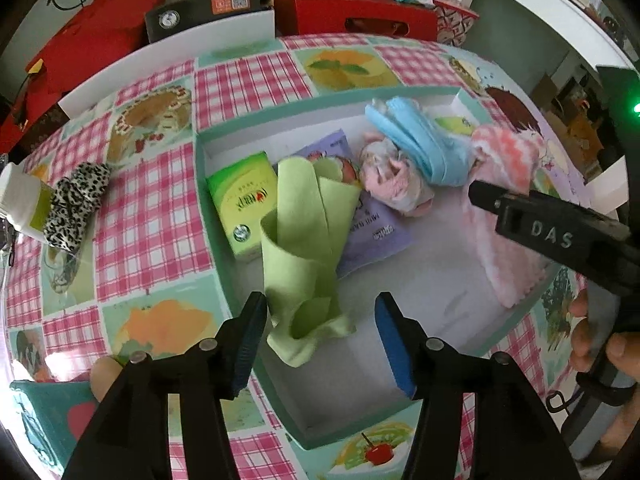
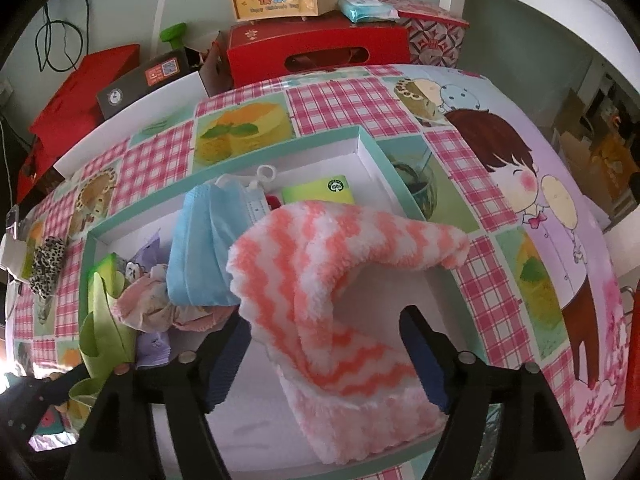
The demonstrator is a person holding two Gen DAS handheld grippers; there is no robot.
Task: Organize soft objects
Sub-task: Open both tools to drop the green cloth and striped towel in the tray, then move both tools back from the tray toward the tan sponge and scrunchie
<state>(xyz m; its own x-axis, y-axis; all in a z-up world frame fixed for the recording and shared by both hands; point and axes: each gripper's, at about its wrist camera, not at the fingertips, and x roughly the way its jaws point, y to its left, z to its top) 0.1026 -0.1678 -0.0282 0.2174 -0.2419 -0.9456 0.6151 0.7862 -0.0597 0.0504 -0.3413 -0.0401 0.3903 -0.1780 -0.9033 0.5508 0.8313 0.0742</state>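
Jaws wide on both: left gripper (image 1: 320, 332) astride limp green felt cloth (image 1: 304, 248), right gripper (image 2: 324, 344) astride fluffy coral-striped towel (image 2: 340, 300), neither gripped; towel at lower frame overhangs teal-rimmed white tray (image 2: 224, 162), may slide out.

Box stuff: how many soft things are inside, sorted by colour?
Green cloth: 1
Blue cloth: 1
Pale pink cloth: 1
Pink-and-white striped cloth: 1
Total: 4 soft things in the box
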